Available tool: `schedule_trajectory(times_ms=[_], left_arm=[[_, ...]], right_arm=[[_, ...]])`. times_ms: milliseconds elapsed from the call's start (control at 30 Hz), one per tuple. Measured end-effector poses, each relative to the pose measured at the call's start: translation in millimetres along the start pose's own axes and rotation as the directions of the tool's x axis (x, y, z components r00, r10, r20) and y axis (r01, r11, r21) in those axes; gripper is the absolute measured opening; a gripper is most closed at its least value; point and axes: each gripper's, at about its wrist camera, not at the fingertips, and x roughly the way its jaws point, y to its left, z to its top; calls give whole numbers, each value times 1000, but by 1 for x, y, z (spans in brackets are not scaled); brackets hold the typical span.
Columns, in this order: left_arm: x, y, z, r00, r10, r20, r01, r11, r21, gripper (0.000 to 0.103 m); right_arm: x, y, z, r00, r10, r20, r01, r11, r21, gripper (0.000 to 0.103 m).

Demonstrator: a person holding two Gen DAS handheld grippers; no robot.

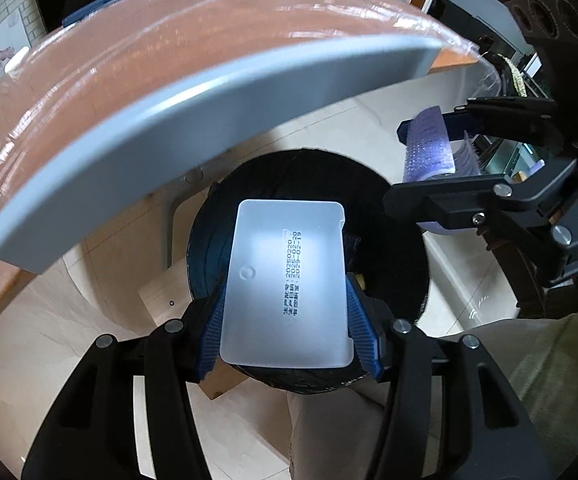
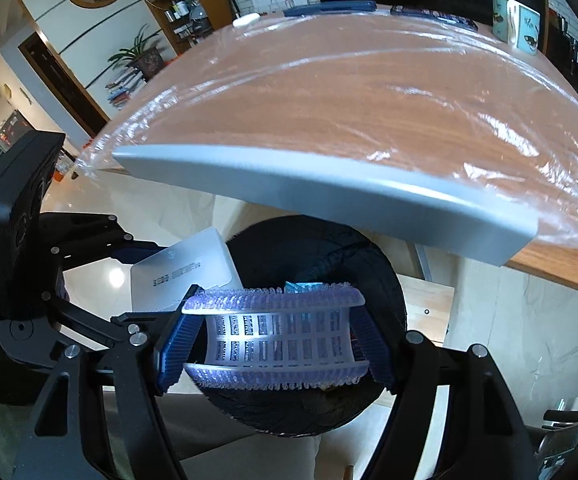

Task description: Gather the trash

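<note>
My left gripper (image 1: pixel 285 320) is shut on a frosted white plastic tray (image 1: pixel 285 284) with printed dates, held over a round bin lined with a black bag (image 1: pixel 393 208) on the floor. My right gripper (image 2: pixel 275 340) is shut on a purple-white bristled plastic roller (image 2: pixel 277 336), also held over the bin (image 2: pixel 321 248). In the left wrist view the right gripper (image 1: pixel 429 160) with the roller (image 1: pixel 429 144) is at the right of the bin. In the right wrist view the left gripper's tray (image 2: pixel 181 272) is at the left of the bin.
A wooden table covered in clear plastic film (image 2: pixel 349 92) with a grey edge (image 1: pixel 193 120) overhangs the bin. A mug (image 2: pixel 517 20) and dark blue items (image 2: pixel 329 8) stand at the table's far side. A wooden board (image 2: pixel 429 304) lies on the tiled floor beside the bin.
</note>
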Motion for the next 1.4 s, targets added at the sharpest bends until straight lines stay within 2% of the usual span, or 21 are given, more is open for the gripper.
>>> schedule_trajectory(times_ms=[367,400,433,467,500,700,767,800,833,867,900,967,1000,1033,1067,1100,1167,1233,1400], left_arm=[[28,5,-4,999,24,-35,-24,1000,-3,56],[30,5,-4,999,25,-36,-25,1000,-2,60],[32,5,-4,999,21,-43,-21,1000,-1,65],[34,6,-5,999,17,-44,-17,1000,-2,75],[35,6,-5,999,23,-43,-23,1000,-2,79],[23,9,-1,999,25,-32,-25,1000,-8,79],[-6,7,-1,1000,2,25,-2,1000,0,79],[-30,7,3,997,-23,80,22,1000,9,79],[-46,10,8,992,-40,119,39,999,12,79],[-64,13,16,984,-51,170,50,999,11,80],[-79,18,22,975,-42,217,42,999,5,89],[-105,41,41,947,52,318,-38,998,-50,99],[-113,61,54,924,117,364,-83,991,-107,100],[-113,75,63,915,153,374,-105,984,-146,101],[-111,99,77,905,217,366,-145,966,-215,101],[-109,116,85,900,248,360,-162,954,-253,101],[-95,158,106,881,334,335,-213,912,-351,101],[-76,193,122,875,387,290,-253,878,-406,101],[-40,256,151,885,421,199,-268,810,-522,101]], right_arm=[[30,-4,-8,999,-23,-39,23,1000,-11,72],[33,-6,-9,999,-20,-48,20,1000,-3,73],[36,-8,-9,998,-18,-61,18,1000,10,81],[38,-11,-10,998,-18,-67,20,1000,23,89],[39,-12,-10,997,-20,-68,23,999,31,90],[15,-18,-5,998,-28,-57,31,998,60,90],[-13,-13,2,1000,-22,-9,23,999,26,90],[-26,-10,6,999,-24,27,24,1000,7,90],[-42,-7,13,997,-33,74,35,999,-13,90],[-60,-9,25,988,-62,139,67,997,-32,96],[-70,-13,37,978,-99,183,107,994,-35,99],[-82,-32,63,952,-180,248,187,982,-4,99],[-84,-42,75,940,-214,266,217,976,20,99],[-83,-55,88,928,-256,272,251,967,53,99],[-77,-75,107,917,-307,254,292,952,94,99],[-70,-91,122,912,-343,226,323,939,122,99],[-54,-122,147,900,-398,177,371,913,168,99],[-38,-148,165,889,-435,141,403,891,207,99],[-3,-201,186,872,-481,85,446,854,267,99]])
